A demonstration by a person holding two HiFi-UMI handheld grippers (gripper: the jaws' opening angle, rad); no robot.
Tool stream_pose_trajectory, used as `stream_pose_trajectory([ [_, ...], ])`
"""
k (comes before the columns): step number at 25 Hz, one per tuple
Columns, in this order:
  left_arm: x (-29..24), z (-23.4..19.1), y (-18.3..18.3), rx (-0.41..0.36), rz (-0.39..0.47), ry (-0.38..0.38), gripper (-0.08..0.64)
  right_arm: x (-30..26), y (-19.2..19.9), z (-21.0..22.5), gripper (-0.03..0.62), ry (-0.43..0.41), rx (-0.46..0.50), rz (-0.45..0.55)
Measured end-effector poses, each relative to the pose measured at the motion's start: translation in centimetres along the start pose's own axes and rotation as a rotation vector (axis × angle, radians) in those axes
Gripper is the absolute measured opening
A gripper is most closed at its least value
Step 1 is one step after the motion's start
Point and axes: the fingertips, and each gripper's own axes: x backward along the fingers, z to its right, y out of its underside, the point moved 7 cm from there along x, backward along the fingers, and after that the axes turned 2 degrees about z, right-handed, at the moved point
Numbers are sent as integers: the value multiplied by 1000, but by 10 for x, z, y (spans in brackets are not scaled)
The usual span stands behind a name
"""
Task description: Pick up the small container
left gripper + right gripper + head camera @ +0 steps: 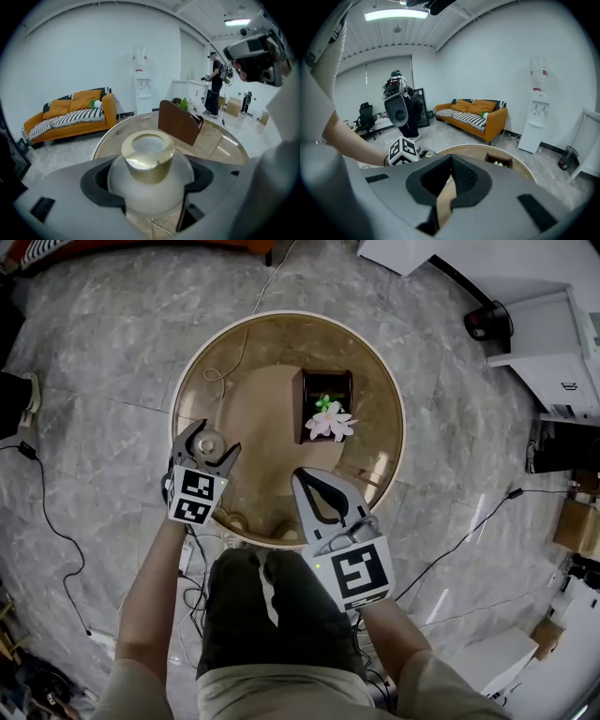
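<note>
Jaws of the left gripper (212, 439) press both flanks of the small container (149, 171) near the round table's (262, 418) left edge, low on its belly, apparently for a secure lift. The right gripper (302, 479), pinched together and empty, hangs over the near edge, out of the way.

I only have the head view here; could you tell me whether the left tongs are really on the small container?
Observer: Yes. In the left gripper view the pads of the left tongs meet the frosted body of the small container on both sides.
Operator: Thank you. What tops it?
Observer: A wide gold collar with a pale hollow in it.
Operator: And are the right tongs holding anything?
Observer: No. In the right gripper view the right tongs are shut with nothing between them.
</note>
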Motion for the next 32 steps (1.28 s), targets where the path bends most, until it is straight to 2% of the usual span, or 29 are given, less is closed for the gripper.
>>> stream_pose_trajectory([
  [4, 41, 7, -40, 26, 9, 41, 341, 27, -38, 2, -3, 11, -12, 31],
  [7, 79, 11, -78, 7, 15, 48, 341, 55, -69, 5, -3, 24, 13, 58],
  [12, 153, 18, -149, -25, 67, 28, 341, 110, -128, 4, -3, 62, 12, 105],
  [18, 237, 21, -221, -19, 128, -19, 341, 183, -193, -8, -3, 85, -5, 210],
  [25, 332, 36, -267, 28, 193, -61, 341, 266, -252, -46, -3, 101, 45, 305],
  [32, 412, 73, -296, 32, 253, -30, 341, 338, -279, -75, -3, 123, 71, 347],
])
